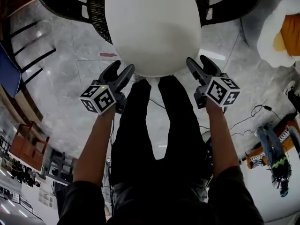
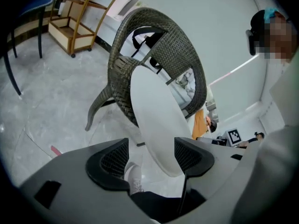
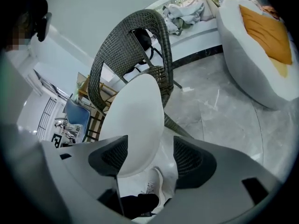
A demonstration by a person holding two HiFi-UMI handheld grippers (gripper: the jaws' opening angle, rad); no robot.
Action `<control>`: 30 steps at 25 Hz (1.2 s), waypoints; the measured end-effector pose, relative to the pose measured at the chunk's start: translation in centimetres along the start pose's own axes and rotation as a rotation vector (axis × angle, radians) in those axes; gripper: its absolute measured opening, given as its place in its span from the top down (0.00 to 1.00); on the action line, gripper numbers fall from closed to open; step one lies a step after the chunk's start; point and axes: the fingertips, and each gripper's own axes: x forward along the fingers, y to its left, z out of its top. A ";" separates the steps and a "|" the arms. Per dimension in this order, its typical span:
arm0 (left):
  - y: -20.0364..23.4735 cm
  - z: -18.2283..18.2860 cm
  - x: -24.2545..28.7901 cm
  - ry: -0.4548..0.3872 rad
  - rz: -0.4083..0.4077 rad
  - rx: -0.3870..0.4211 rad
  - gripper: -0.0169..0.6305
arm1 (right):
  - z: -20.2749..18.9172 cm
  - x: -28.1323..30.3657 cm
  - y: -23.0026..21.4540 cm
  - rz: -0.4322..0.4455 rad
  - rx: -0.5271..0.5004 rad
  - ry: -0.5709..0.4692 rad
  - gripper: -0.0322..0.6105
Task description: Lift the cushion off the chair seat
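A white oval cushion lies on the seat of a dark wicker chair. My left gripper is open at the cushion's near left edge. My right gripper is open at its near right edge. In the left gripper view the cushion runs down between the jaws of that gripper, close to the right pad. In the right gripper view the cushion reaches in between the jaws of the right gripper, beside the left pad. Neither pair of pads presses on it. The chair back rises behind the cushion.
The person's black trouser legs stand just before the chair. A white pouffe with an orange cushion sits at the right. A wooden shelf unit and a blue chair are at the left. Cables trail on the marble floor.
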 end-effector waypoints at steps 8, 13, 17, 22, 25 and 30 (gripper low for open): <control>0.6 -2.2 2.3 0.009 -0.043 -0.058 0.52 | -2.2 1.5 -0.3 0.047 0.016 0.009 0.55; -0.6 -1.9 2.4 -0.002 -0.082 -0.044 0.75 | -2.2 1.5 0.3 0.041 -0.026 -0.003 0.72; -1.6 -1.3 1.6 -0.018 -0.095 -0.052 0.82 | -1.7 0.9 0.6 0.038 -0.024 -0.010 0.83; -3.5 -0.2 0.3 -0.037 -0.105 -0.015 0.88 | -0.7 -0.6 2.0 0.026 -0.078 -0.023 0.89; -5.2 1.3 -1.7 -0.062 -0.111 0.020 0.89 | 0.5 -2.2 4.0 0.025 -0.111 -0.046 0.89; -8.4 4.7 -5.0 -0.108 -0.135 0.086 0.90 | 3.5 -4.9 7.6 0.038 -0.157 -0.098 0.90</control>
